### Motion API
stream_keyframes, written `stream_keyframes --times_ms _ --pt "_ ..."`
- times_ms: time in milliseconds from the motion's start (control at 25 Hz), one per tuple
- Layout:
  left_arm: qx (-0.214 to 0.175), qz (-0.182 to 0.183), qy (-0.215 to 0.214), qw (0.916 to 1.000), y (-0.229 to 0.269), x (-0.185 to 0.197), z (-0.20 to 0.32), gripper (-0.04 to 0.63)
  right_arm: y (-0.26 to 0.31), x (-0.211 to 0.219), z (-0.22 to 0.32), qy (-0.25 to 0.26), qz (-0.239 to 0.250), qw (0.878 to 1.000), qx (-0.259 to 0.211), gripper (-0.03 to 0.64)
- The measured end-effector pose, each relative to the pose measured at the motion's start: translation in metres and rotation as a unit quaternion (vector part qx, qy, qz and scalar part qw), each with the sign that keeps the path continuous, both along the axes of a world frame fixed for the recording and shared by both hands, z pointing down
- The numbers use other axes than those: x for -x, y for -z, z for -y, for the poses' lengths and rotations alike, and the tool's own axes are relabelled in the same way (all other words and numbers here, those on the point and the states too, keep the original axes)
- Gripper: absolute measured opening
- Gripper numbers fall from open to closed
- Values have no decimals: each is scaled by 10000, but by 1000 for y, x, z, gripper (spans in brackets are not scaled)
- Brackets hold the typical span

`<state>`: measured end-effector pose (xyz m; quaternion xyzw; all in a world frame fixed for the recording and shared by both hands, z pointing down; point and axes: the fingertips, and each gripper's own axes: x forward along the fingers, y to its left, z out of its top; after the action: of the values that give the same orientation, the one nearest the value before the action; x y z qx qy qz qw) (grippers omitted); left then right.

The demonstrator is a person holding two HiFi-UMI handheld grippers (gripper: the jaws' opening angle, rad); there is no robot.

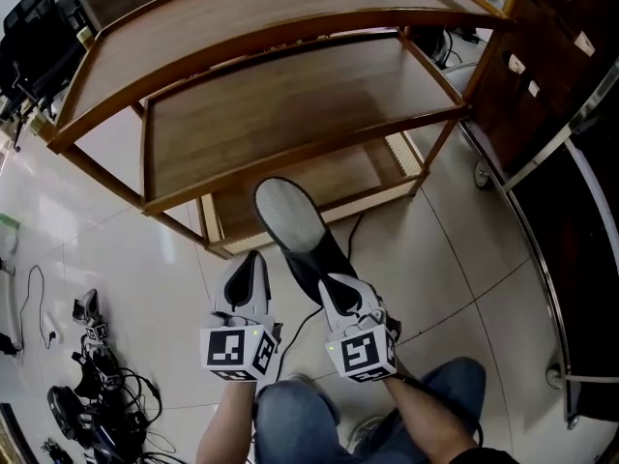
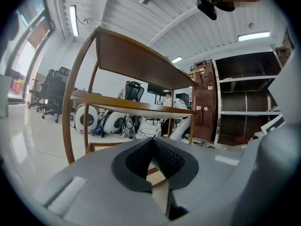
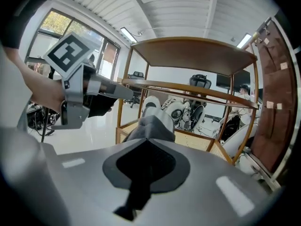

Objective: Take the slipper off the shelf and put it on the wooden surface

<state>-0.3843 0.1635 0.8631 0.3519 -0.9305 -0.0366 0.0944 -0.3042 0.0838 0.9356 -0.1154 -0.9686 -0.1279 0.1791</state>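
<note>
Grips a grey fabric slipper (image 1: pixel 290 225) by its dark end in the narrowly closed right gripper (image 1: pixel 332 283); holds it in the air before the brown wooden shelf's (image 1: pixel 290 153) lowest level, long axis away from the person, pale oval end shelfward; left gripper (image 1: pixel 250 261) alongside, jaws together, empty.

Both arms reach forward, side by side. The left forearm (image 1: pixel 227 425) and right forearm (image 1: pixel 430 425) enter from the bottom of the head view.

Left tool (image 1: pixel 253 257): points away from the body, close to level. Jaw tips are drawn together with nothing between them.

Right tool (image 1: pixel 332 280): tilted a little further down. Jaws are clamped on one end of the slipper (image 1: pixel 288 222), which sticks out ahead of it.

Each tool carries its marker cube at the rear, by the wrist: left (image 1: pixel 239 351), right (image 1: pixel 361 353).

The tools are near each other, not touching
</note>
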Motion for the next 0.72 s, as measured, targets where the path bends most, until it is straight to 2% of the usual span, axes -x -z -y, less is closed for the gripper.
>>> stream_keyframes --times_ms 480,720 --pt "23 -126 -162 9998 -46 32 3 5 -58 131 -15 393 -294 9987 -138 12" --pt "164 -227 -48 9996 -57 43 -22 5 -79 193 -36 389 -731 9966 -4 12"
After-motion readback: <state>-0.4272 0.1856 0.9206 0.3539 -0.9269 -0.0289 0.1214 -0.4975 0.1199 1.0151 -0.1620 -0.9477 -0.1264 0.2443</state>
